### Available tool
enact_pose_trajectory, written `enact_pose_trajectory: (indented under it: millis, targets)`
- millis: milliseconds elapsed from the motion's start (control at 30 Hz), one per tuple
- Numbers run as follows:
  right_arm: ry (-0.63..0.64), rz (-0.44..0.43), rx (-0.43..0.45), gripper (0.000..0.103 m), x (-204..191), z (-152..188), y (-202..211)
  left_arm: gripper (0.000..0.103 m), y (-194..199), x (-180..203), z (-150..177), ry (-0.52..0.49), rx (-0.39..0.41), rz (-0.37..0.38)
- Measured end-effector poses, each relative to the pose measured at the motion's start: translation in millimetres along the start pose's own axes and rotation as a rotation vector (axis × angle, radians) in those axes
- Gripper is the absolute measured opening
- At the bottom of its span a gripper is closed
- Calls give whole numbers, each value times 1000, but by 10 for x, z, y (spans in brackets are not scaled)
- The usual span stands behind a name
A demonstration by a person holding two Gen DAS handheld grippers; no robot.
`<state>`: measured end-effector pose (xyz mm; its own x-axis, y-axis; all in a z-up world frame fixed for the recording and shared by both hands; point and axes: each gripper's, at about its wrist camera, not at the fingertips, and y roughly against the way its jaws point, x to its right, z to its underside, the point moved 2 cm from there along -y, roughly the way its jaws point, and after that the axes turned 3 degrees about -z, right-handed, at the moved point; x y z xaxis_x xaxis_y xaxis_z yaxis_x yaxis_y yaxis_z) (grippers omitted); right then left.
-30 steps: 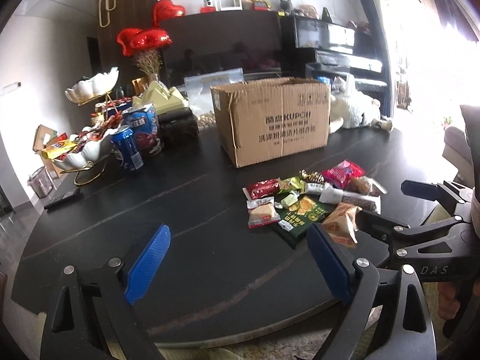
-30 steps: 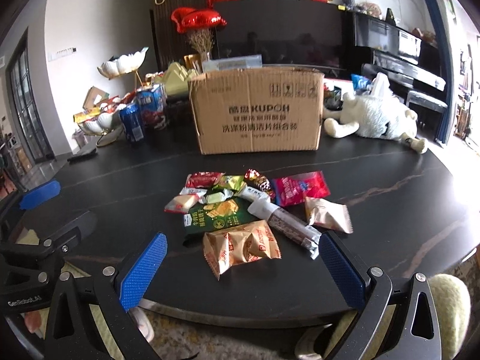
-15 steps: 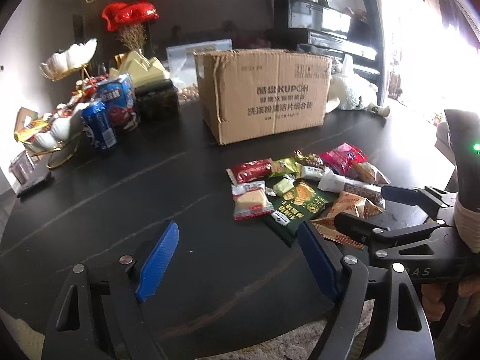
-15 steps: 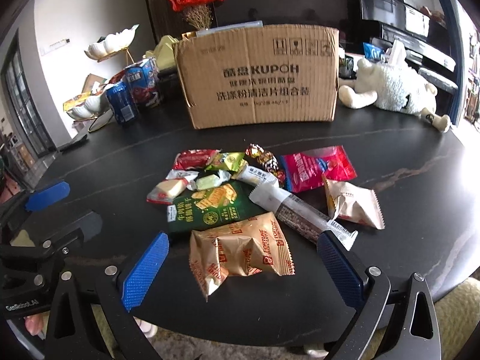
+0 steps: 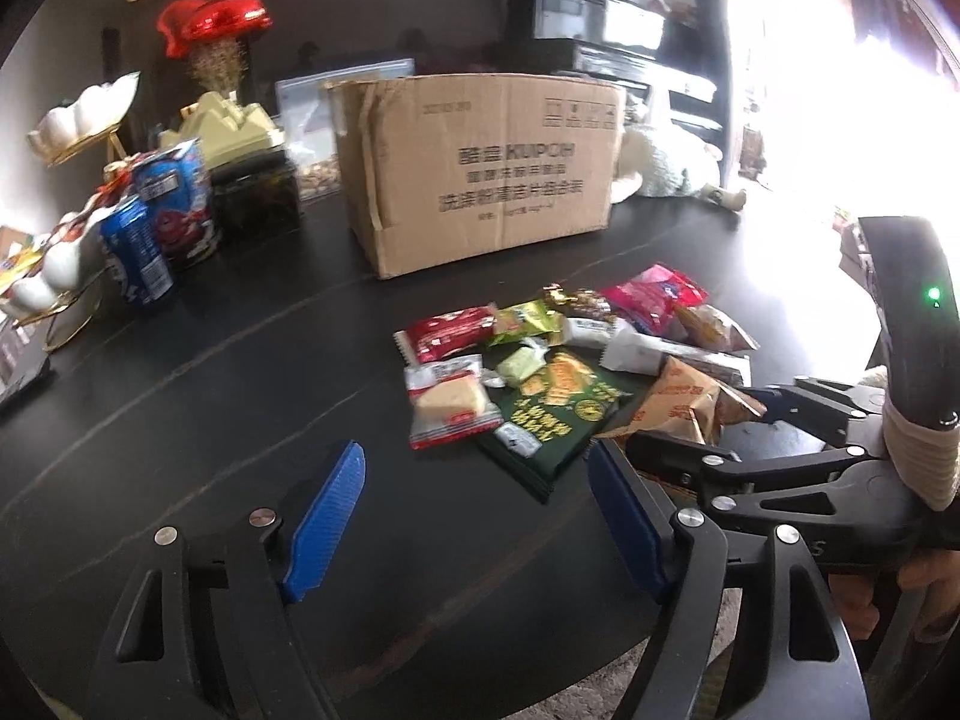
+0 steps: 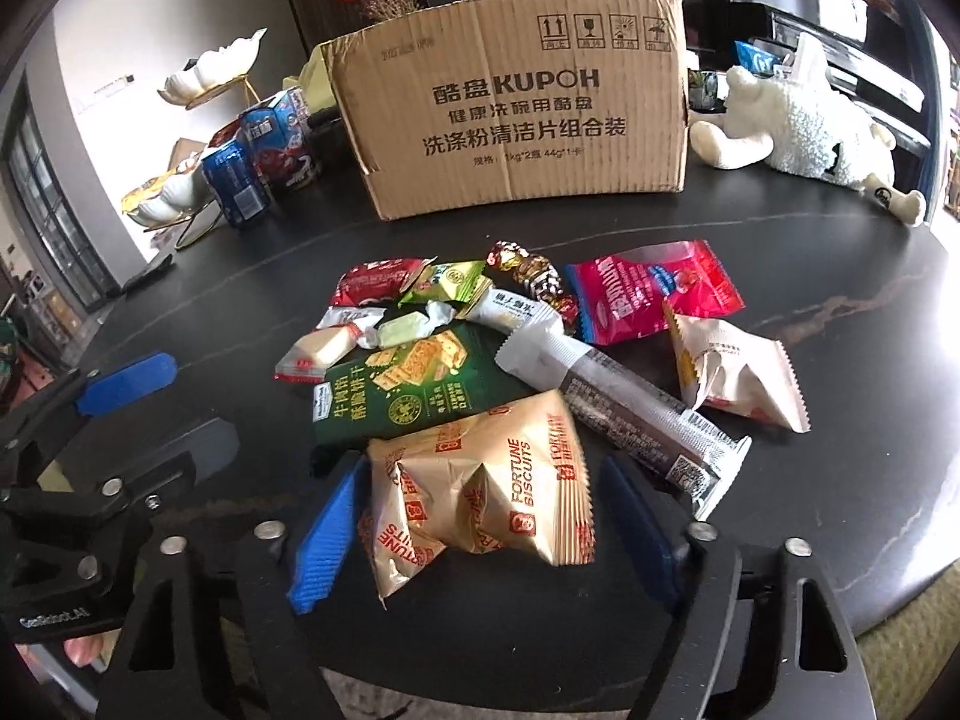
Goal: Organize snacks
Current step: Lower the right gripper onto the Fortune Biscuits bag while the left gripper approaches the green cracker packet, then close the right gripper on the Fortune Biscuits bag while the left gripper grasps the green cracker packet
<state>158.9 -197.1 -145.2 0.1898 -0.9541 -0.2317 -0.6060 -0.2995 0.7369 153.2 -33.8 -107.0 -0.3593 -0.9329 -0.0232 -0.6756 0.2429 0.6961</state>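
Note:
A pile of snack packets lies on the black table (image 6: pixel 840 312) in front of a brown cardboard box (image 6: pixel 516 108). My right gripper (image 6: pixel 480 534) is open, its blue fingers on either side of the gold fortune biscuits bag (image 6: pixel 480 492), not closed on it. Behind the bag lie a green cracker pack (image 6: pixel 408 384), a long bar (image 6: pixel 624 408), a pink bag (image 6: pixel 654 294) and a beige packet (image 6: pixel 732 372). My left gripper (image 5: pixel 474 516) is open and empty, low over the table just left of the pile (image 5: pixel 540 384). The box also shows in the left wrist view (image 5: pixel 480 174).
Blue cans and snack boxes (image 6: pixel 264 150) and white shell-shaped dishes (image 5: pixel 78 114) stand at the far left. A white plush toy (image 6: pixel 804 126) lies right of the box. The table's front edge is close below both grippers.
Both grippers moved forward toward the pile. The right gripper's fingers now straddle the fortune biscuits bag and stand closer together than before.

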Motion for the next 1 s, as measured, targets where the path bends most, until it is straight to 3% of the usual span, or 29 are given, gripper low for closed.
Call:
enact_pose_trajectory:
  millis: [100, 200, 367, 667, 1000]
  targets:
    - [0, -15, -2, 54, 4, 9, 0, 77, -28, 55, -30, -39, 11, 26]
    - [-10, -26, 2, 49, 19, 19, 10, 75, -60, 112, -73, -89, 26, 40]
    - [-20, -12, 26, 48, 38, 30, 74, 75, -133, 224, -154, -200, 42, 81]
    - [-102, 29, 31, 48, 141, 66, 124, 62, -352, 415, -246, -403, 14, 146]
    - [-161, 57, 36, 48, 200, 35, 86, 54, -653, 396, -239, -389, -84, 213]
